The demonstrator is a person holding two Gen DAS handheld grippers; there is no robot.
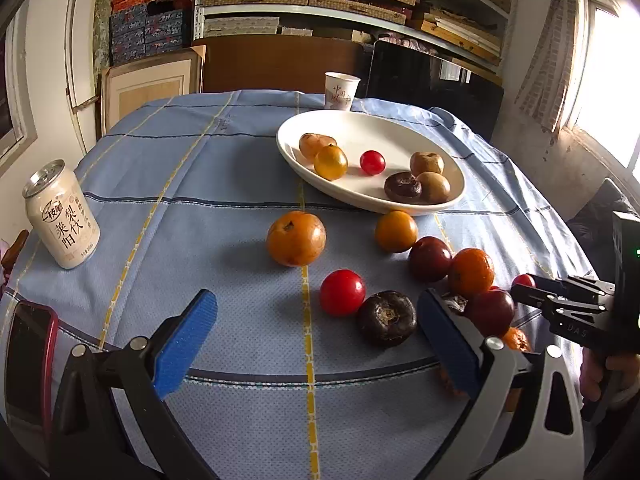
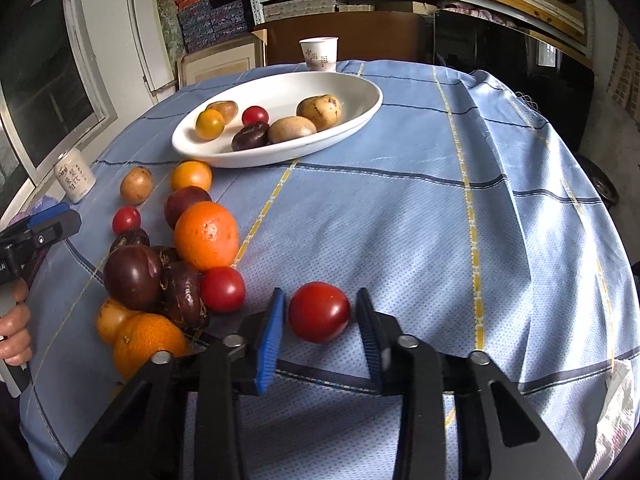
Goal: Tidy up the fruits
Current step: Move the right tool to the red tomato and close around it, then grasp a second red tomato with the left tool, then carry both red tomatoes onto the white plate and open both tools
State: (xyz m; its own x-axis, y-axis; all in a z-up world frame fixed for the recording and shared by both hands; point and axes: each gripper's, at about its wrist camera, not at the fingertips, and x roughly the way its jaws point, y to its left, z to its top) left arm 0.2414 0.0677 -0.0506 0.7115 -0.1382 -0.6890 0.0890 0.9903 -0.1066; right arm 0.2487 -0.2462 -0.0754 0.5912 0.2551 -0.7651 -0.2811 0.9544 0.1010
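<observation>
Red tomato [image 2: 319, 312] beside fruit pile [image 2: 160, 280]

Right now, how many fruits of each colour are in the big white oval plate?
Small round red fruit: 1
Dark purple-brown round fruit: 1
Yellow-orange round fruit: 1
Tan-brown oval fruits: 3
Total in the white oval plate: 6

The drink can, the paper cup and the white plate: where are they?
drink can [image 1: 60, 216], left wrist view, middle of its label.
paper cup [image 2: 319, 54], right wrist view, middle of its side.
white plate [image 1: 360, 124], left wrist view, bare far rim.
</observation>
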